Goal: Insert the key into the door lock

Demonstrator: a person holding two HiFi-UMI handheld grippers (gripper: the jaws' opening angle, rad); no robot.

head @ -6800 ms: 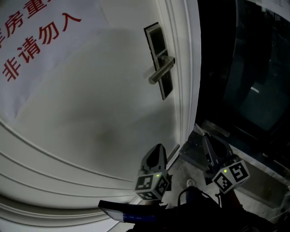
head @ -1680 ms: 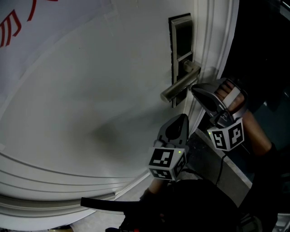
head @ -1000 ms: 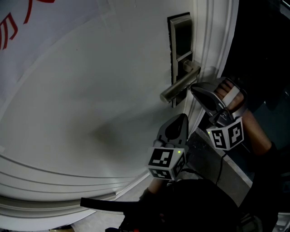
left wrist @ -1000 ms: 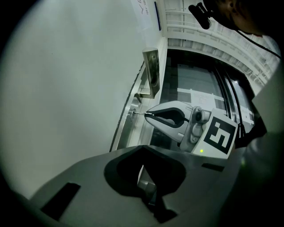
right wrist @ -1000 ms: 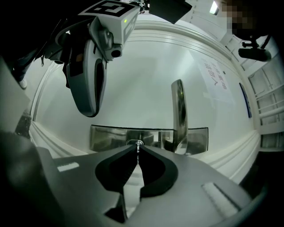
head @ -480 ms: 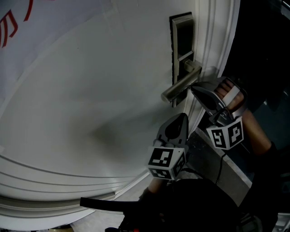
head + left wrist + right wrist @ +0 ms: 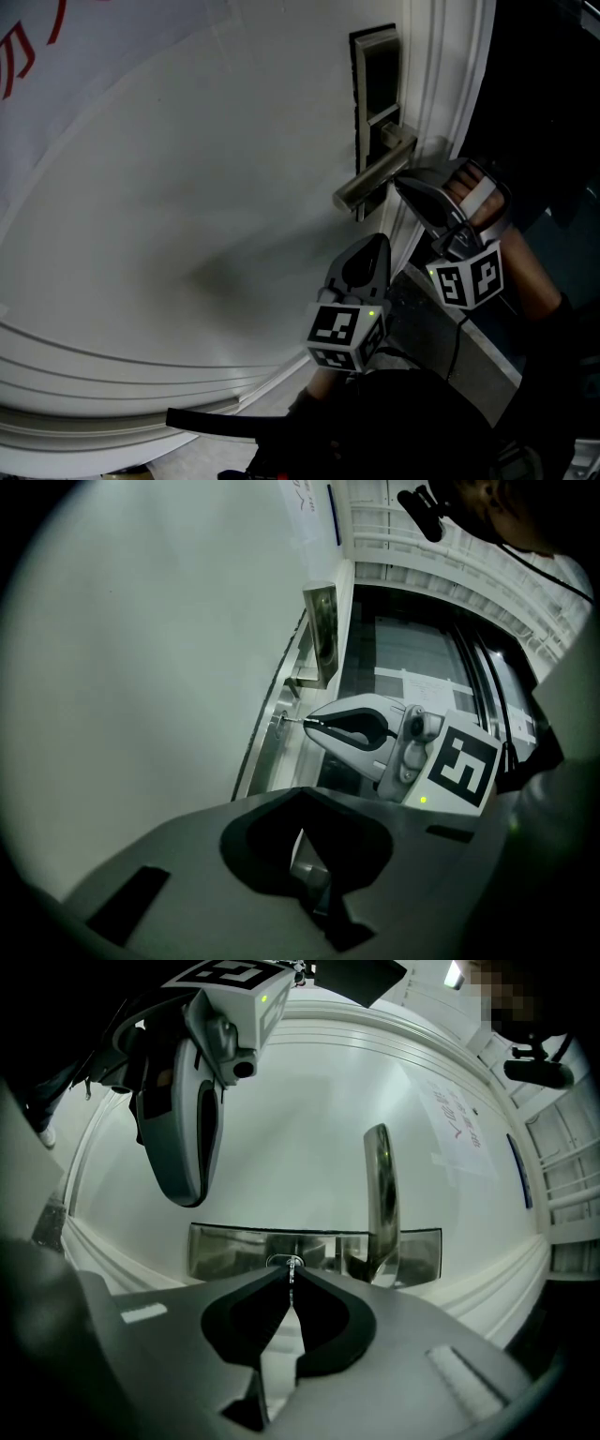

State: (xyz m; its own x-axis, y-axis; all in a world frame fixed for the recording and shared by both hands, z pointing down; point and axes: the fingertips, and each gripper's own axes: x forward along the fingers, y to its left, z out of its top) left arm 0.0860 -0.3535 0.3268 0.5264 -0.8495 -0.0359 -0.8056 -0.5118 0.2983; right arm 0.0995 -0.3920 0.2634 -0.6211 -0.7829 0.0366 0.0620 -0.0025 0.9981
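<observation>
A steel lock plate (image 7: pixel 375 89) with a lever handle (image 7: pixel 373 180) is mounted on the white door (image 7: pixel 187 216). My right gripper (image 7: pixel 401 184) reaches in just under the handle, shut on a small key (image 7: pixel 292 1277). In the right gripper view the key's tip sits at the round keyhole (image 7: pixel 285 1262) in the lock plate (image 7: pixel 225 1249), left of the handle (image 7: pixel 378 1190). The left gripper view shows the right gripper (image 7: pixel 307 722) holding the key (image 7: pixel 292 721) against the lock. My left gripper (image 7: pixel 378 242) hangs lower, beside the door, shut with nothing in it (image 7: pixel 300 801).
A sheet with red characters (image 7: pixel 23 56) covers the door's upper left. The moulded door frame (image 7: pixel 448 103) runs right of the lock, with dark space beyond. A metal threshold (image 7: pixel 441 330) lies below the right gripper. A hand (image 7: pixel 475 199) holds that gripper.
Since the earliest frame the right gripper has risen from low near the door's foot to the lock under the handle. Over the last second nothing has visibly moved.
</observation>
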